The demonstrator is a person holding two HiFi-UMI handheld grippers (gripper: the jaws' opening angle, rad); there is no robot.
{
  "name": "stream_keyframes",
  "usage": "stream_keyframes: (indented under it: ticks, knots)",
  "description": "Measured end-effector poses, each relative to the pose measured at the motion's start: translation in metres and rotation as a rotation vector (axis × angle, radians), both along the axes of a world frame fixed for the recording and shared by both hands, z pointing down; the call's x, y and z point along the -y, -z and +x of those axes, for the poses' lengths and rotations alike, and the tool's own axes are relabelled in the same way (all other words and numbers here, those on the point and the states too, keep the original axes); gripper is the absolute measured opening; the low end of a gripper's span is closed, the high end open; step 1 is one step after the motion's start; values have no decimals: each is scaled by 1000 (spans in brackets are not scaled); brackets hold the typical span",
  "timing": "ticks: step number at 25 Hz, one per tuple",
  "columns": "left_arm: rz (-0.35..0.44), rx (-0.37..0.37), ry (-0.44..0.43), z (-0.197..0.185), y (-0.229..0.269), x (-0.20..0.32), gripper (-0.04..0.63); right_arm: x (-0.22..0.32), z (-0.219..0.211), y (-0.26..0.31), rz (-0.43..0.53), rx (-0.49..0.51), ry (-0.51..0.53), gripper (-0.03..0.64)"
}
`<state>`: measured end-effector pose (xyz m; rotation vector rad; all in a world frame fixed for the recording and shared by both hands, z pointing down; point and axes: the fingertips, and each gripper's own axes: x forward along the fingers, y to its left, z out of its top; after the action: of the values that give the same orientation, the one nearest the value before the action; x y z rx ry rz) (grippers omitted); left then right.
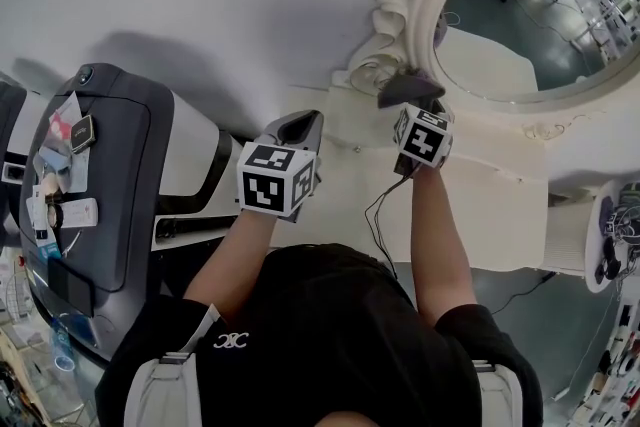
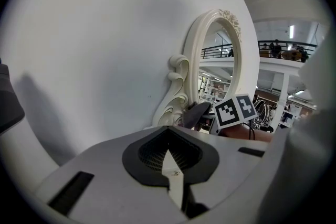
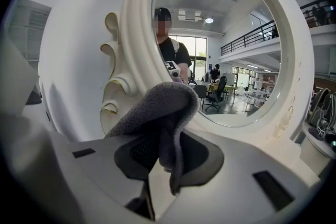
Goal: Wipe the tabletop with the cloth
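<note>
We look down on a white counter (image 1: 480, 205) set against a pale wall, with an oval mirror (image 1: 530, 5) in an ornate white frame standing at its back edge. The right gripper (image 3: 157, 165) reaches toward the back edge, its fingers (image 3: 236, 165) clamped on a grey cloth (image 3: 157, 107) that folds up and over the tips and droops just in front of the frame's scrolled base. We cannot tell whether the cloth touches the counter. The left gripper (image 2: 170, 157) hovers nearer the front edge, its fingers (image 2: 105, 176) pressed together with nothing between them. To wipe well, we judge the cloth needs to come down so that a broad fold, not only a corner, lies flat on the counter. A firm hold should keep it from slipping out under drag. Overlapping strokes from the back edge toward the front edge would probably cover the surface. We would steer clear of the mirror frame, which could be knocked, and of the dark cable (image 1: 378, 215) trailing across the counter, which might snag.
</note>
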<state>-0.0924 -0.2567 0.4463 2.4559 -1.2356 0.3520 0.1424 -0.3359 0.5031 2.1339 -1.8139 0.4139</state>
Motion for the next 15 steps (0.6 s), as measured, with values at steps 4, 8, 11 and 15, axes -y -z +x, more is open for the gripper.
stream_keyframes:
  ticks: [4, 8, 11, 15]
  knots:
    - [-9, 11, 4, 2, -2, -3, 2, -5, 24, -18, -39, 20, -55, 89]
    - [-15, 20, 17, -3, -4, -5, 1, -9, 36, -36, -82, 47, -104, 89]
    - [-20, 24, 31, -8, -6, -5, 1, -9, 33, -47, -116, 57, -110, 89]
    - [-15, 20, 40, -16, -5, -6, 0, -3, 1, -56, -146, 57, -52, 89]
